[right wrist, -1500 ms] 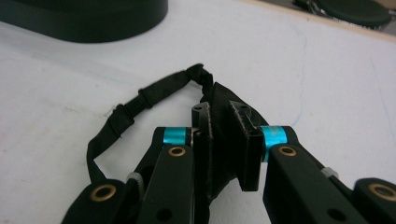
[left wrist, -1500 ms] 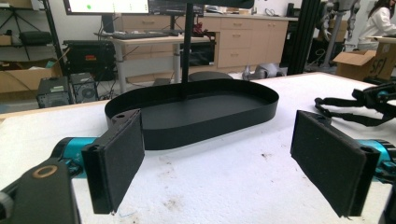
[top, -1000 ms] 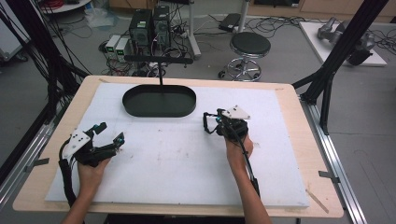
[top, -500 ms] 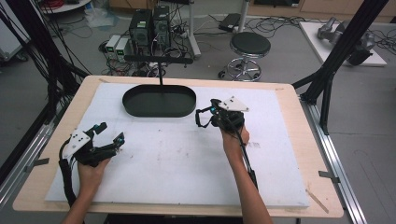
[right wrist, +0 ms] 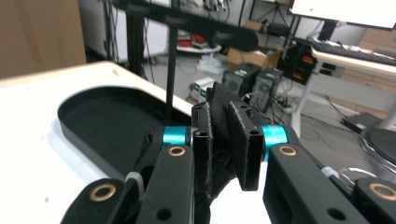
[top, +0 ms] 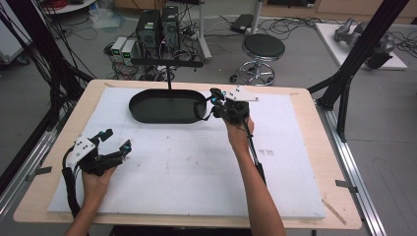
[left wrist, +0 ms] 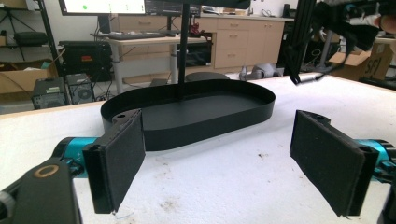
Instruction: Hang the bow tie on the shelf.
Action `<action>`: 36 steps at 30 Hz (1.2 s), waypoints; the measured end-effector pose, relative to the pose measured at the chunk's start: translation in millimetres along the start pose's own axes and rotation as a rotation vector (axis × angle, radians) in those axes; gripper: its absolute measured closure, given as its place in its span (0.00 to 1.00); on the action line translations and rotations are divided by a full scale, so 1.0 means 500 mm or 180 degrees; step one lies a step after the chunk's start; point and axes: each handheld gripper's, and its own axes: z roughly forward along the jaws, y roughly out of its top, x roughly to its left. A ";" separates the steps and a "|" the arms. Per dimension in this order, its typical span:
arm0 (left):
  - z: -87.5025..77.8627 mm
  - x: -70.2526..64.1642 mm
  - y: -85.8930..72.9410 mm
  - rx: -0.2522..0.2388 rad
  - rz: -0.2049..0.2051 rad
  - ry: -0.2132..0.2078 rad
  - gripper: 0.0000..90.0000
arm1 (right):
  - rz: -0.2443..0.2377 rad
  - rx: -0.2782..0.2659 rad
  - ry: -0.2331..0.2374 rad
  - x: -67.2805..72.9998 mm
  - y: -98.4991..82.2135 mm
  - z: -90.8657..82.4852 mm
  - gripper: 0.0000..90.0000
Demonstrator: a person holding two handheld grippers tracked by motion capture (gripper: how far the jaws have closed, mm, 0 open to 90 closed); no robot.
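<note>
right gripper (top: 212, 100) – clamped on a small black piece (right wrist: 219, 112), held at the black tray's (top: 147, 111) 3 o'clock rim for dropping in | left gripper (top: 114, 141) – jaws wide, parked on bench (top: 305, 98) at 7 o'clock, out of my way

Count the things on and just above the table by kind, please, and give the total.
tray: 1
white sheet: 1
grippers: 2, the left gripper and the right gripper
black cloth piece, apparently pinched in the right gripper: 1
Total: 5
</note>
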 end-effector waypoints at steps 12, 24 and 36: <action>0.000 0.000 0.000 0.0003 0.0002 -0.0001 0.20 | 0.0067 -0.0177 0.0108 -0.014 0.038 0.054 0.89; 0.000 -0.001 0.000 0.0011 0.0015 -0.0010 0.20 | 0.0051 -0.0283 0.0115 -0.023 0.087 0.108 0.89; 0.000 -0.002 0.000 0.0018 0.0009 -0.0010 0.20 | 0.0066 -0.0364 0.0140 -0.029 0.125 0.146 0.89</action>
